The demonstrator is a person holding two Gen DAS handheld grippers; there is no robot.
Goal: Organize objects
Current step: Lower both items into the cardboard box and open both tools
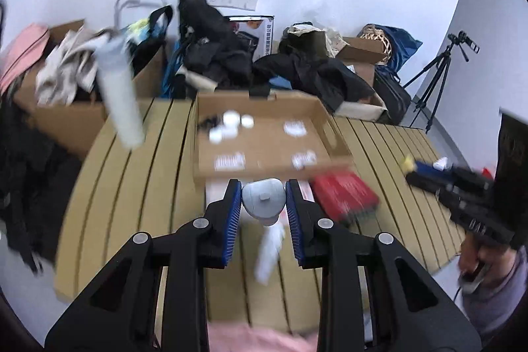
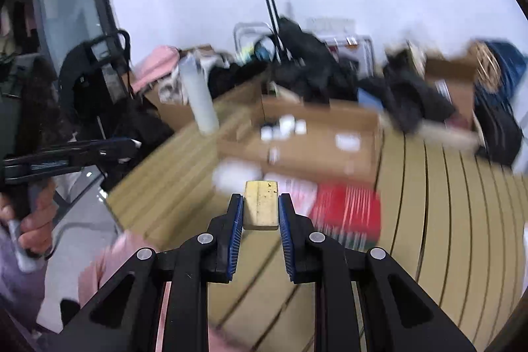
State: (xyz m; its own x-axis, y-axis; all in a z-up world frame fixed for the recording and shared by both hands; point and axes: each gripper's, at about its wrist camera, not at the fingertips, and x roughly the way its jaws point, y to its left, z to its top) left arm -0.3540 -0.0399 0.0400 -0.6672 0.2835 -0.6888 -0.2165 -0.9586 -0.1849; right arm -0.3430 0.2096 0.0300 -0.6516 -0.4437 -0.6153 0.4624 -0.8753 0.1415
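Observation:
My left gripper is shut on a small grey rounded container, held above the slatted wooden table just in front of a shallow cardboard tray. The tray holds several small white items. My right gripper is shut on a pale yellow block, held above the table near the tray. A red box lies right of the left gripper; it also shows in the right wrist view. A white tube lies on the table below the left gripper.
A tall white bottle stands at the table's far left. Cardboard boxes of clothes, dark bags and a tripod crowd the floor behind the table. The other hand-held gripper shows at right. Both views are motion-blurred.

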